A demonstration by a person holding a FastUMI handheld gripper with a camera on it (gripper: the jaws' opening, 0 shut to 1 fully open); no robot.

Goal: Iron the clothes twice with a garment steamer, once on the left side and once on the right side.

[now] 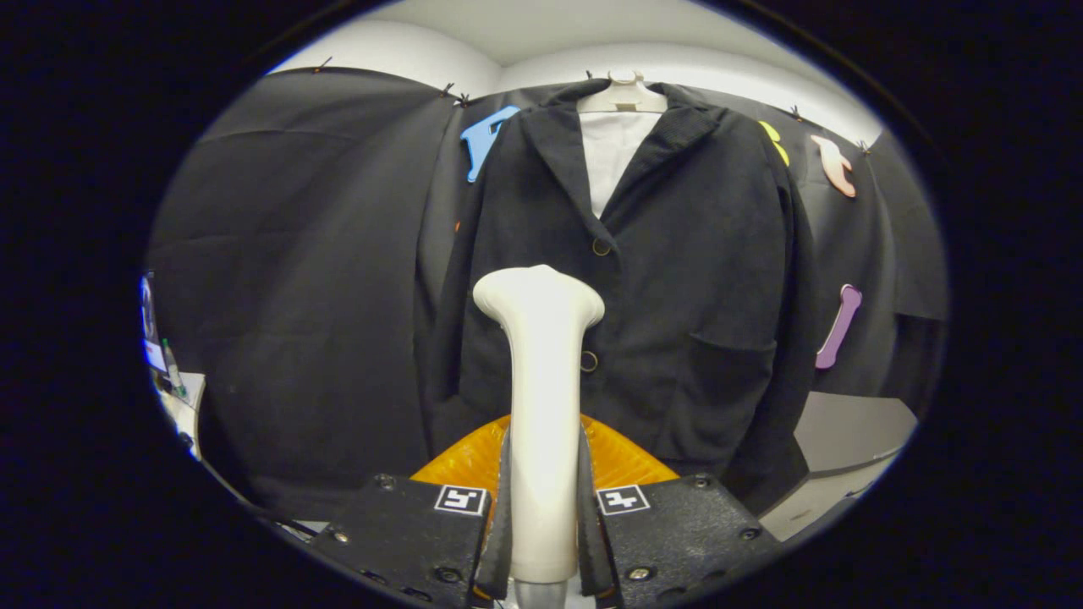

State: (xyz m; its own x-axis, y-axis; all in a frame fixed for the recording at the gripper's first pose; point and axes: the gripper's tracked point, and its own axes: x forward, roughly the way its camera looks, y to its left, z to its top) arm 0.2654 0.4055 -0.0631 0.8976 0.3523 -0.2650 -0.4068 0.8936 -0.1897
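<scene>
The steamer's (pixel 539 406) lower end runs out of sight below my fingers, and its head faces away from me, so I cannot see its face or whether it touches the cloth. The jacket's (pixel 643 279) hem and lower buttons are hidden behind the steamer and an orange ribbed thing (pixel 622 457) just ahead of my fingers; what that is I cannot make out. The black jacket hangs on a pale hanger (pixel 623 95) over a white shirt (pixel 613 152), straight beyond the steamer. Small clutter sits on a white desk corner (pixel 182 397) far to the left. My tongs (pixel 543 516) are pinched on the steamer's white handle, both fingers pressed against its sides.
</scene>
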